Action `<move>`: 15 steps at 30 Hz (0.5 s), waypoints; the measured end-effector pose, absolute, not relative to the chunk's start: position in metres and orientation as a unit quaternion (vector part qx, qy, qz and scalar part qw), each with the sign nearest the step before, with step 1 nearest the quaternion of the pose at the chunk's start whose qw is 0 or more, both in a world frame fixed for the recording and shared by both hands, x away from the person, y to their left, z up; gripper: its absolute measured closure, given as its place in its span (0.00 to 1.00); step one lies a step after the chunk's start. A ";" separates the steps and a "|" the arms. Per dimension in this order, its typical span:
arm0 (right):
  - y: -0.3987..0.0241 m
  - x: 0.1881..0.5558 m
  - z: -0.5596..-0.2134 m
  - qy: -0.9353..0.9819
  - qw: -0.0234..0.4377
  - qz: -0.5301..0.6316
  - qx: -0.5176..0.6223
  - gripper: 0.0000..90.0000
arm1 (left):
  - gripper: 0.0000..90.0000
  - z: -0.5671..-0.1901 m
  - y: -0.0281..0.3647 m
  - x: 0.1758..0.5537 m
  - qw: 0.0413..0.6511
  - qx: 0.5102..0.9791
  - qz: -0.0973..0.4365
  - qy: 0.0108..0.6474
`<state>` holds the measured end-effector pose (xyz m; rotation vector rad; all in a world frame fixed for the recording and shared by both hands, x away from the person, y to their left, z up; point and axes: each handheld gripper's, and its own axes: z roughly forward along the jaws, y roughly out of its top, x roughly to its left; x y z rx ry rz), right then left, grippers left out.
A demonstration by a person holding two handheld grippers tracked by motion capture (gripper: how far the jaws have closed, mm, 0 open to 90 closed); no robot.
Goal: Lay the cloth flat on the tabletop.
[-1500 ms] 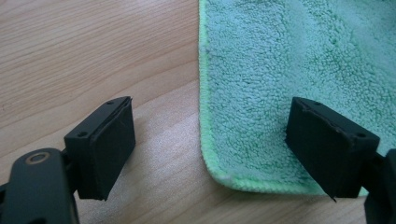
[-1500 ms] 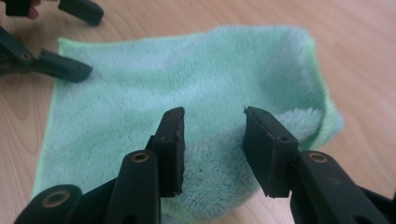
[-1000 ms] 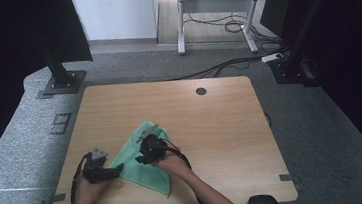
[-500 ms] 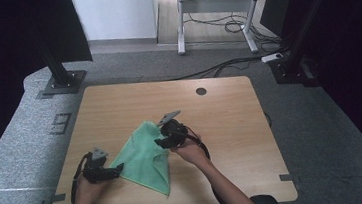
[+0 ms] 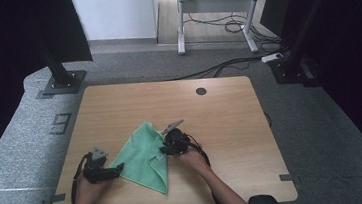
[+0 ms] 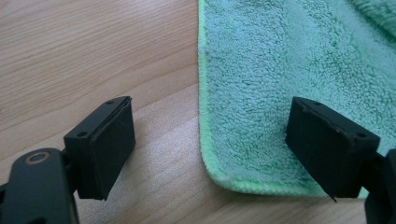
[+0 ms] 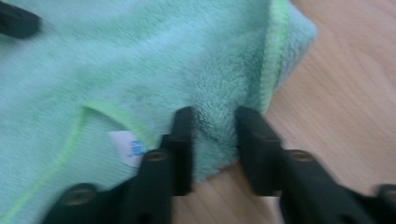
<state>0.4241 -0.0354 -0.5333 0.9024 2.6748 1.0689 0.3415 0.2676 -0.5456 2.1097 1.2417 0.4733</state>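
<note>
my right gripper [image 7: 212, 140] pinching the cloth [image 5: 141, 153]
its jaws have just been closing on a fold; my left gripper [image 6: 210, 154] is released, cloth corner between its jaws.

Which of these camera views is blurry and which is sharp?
Right gripper view: soft with motion blur over the green cloth and the right gripper. Left gripper view: crisp, cloth pile and wood grain clear. High view: sharp on the table, dark at both sides.

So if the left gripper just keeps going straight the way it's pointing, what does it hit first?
Most likely the green cloth. The left gripper has open jaws straddling the cloth's near corner, flat on the wooden table. Going straight on, it would slide over that corner, though height above it is unclear.
</note>
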 end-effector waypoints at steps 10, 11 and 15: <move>-0.067 0.426 -0.503 0.884 0.117 0.335 0.305 0.94 | 0.18 -0.545 0.267 0.341 0.315 0.801 0.180 0.476; -0.074 0.427 -0.500 0.883 0.122 0.330 0.311 0.93 | 0.18 -0.545 0.267 0.341 0.315 0.801 0.180 0.476; -0.100 0.434 -0.496 0.879 0.138 0.310 0.336 0.80 | 0.18 -0.545 0.266 0.342 0.316 0.801 0.180 0.476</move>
